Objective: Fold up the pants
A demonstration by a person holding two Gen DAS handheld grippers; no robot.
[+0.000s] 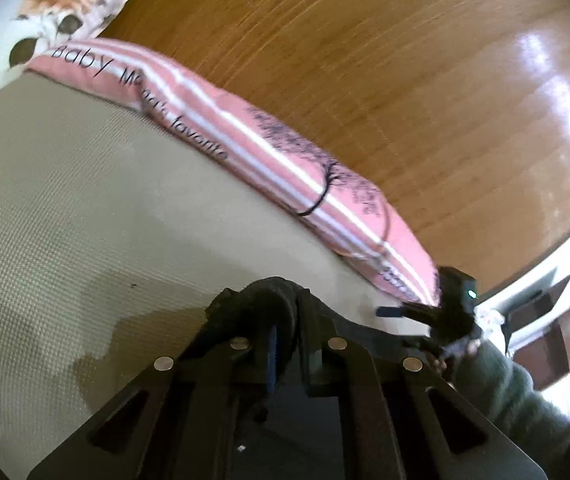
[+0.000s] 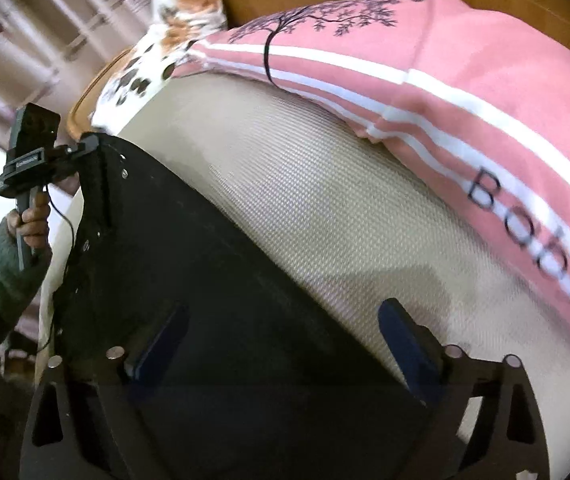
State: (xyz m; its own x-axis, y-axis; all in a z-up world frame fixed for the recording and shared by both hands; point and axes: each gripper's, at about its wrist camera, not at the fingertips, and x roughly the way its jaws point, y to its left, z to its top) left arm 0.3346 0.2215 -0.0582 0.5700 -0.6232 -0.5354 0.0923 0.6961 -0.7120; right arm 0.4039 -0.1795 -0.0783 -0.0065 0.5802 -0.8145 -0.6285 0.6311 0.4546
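Observation:
The black pants (image 2: 189, 264) lie on the cream textured mattress (image 2: 325, 208), spreading from the left toward my right gripper. My left gripper (image 1: 281, 320) is shut on a bunched edge of the pants (image 1: 261, 292). It also shows in the right wrist view (image 2: 89, 148), clamped on the far corner of the pants. My right gripper (image 2: 281, 336) is open, its blue pads (image 2: 401, 332) wide apart, one over the pants and one over the mattress. It shows small in the left wrist view (image 1: 393, 312).
A pink striped pillow (image 1: 245, 140) with black lettering lies along the mattress's far edge against a wooden headboard (image 1: 365, 60). A floral cushion (image 2: 181, 4) sits beyond it. White shelving (image 2: 45, 40) stands to the left.

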